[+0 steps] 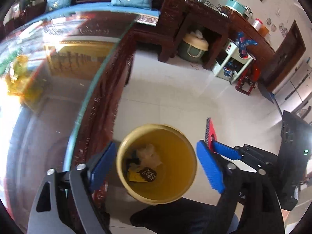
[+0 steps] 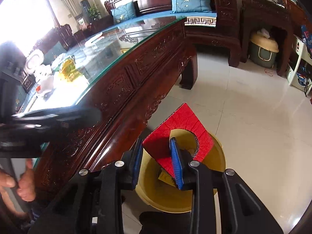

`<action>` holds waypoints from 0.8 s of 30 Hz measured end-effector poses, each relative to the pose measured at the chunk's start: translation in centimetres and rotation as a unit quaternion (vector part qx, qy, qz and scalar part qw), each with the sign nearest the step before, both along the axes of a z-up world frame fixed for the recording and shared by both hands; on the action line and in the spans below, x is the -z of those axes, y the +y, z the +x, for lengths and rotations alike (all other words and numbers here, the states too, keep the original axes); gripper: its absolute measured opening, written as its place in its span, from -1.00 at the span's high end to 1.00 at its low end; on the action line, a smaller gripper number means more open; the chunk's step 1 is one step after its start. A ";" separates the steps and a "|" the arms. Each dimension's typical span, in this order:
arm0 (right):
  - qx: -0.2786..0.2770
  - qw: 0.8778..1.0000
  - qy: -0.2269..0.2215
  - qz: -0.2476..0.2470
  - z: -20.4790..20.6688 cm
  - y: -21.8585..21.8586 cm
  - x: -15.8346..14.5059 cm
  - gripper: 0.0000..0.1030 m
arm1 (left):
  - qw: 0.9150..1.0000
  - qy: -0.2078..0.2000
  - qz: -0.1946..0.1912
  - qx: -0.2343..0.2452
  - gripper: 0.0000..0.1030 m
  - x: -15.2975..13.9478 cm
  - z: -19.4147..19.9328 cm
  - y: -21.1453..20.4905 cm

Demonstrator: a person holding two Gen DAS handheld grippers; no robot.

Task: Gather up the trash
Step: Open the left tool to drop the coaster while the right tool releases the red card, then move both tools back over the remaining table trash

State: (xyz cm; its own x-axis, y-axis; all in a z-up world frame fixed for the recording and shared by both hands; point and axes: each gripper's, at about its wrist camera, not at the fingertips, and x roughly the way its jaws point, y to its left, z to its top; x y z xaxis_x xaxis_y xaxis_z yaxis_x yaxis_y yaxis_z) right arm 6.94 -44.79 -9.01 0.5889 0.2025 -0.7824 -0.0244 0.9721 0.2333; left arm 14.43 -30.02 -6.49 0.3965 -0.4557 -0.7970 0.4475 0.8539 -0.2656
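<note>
Red cardboard piece [image 2: 176, 124] is clamped by right gripper [image 2: 158, 159], held over yellow bin [image 2: 219, 159] at 12 o'clock. Left gripper [image 1: 156, 163] is spread wide w/ nothing between, bin [image 1: 175, 175] dead ahead below it.

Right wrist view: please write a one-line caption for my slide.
Right gripper holds a red cardboard piece above the yellow bin, beside the carved glass-topped table.

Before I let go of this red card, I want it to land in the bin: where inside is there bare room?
The yellow bin is bare across its right half, bordered by the right wall. Its left side is crowded: crumpled tissue and a dark wrapper. The right claw holds the red card above the rim.
</note>
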 end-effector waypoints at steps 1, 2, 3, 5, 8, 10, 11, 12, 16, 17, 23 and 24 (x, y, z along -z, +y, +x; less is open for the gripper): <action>0.002 1.000 0.000 0.000 0.2 0.1 0.1 0.25 | 1.000 -0.005 -0.001 -0.003 -0.66 -0.3 0.0 0.4; 0.001 1.000 0.002 0.002 0.4 0.3 0.2 0.25 | 1.000 -0.007 -0.003 -0.005 -0.67 -0.5 0.1 0.7; 0.001 1.000 0.003 0.003 0.5 0.4 0.2 0.24 | 1.000 -0.009 -0.003 -0.006 -0.69 -0.6 0.1 1.0; 0.005 1.000 0.002 0.004 0.7 0.4 0.2 0.13 | 1.000 -0.012 -0.003 -0.012 -0.70 -0.8 0.2 1.7; 0.006 1.000 0.003 0.000 0.9 0.9 0.2 0.03 | 1.000 -0.010 -0.007 -0.017 -0.71 -1.0 0.5 2.5; 0.019 1.000 -0.002 -0.002 0.7 0.9 -0.2 -0.32 | 1.000 -0.007 -0.011 -0.018 -0.74 -1.1 0.6 3.0; 0.032 0.999 -0.010 -0.005 0.5 0.8 -0.5 -0.62 | 1.000 -0.005 -0.014 -0.019 -0.76 -1.3 0.6 3.2; 0.042 0.999 -0.016 -0.008 0.4 0.8 -0.7 -0.83 | 1.000 -0.005 -0.015 -0.019 -0.85 -1.3 0.7 3.2; 0.069 0.998 -0.004 -0.007 0.5 0.6 -1.3 -0.84 | 0.999 -0.005 -0.016 -0.036 -0.92 -1.9 0.7 4.1; 0.081 0.997 0.000 -0.010 0.5 0.6 -1.4 -0.83 | 0.999 -0.006 -0.013 -0.040 -0.92 -2.1 0.7 4.5; 0.050 0.997 -0.054 -0.004 -0.1 3.4 -3.9 -0.84 | 0.996 -0.038 0.020 -0.075 -0.92 -4.0 0.2 7.1; 0.047 0.996 -0.077 -0.005 -0.4 4.0 -4.6 -0.84 | 0.996 -0.048 0.016 -0.077 -0.92 -4.4 0.1 7.8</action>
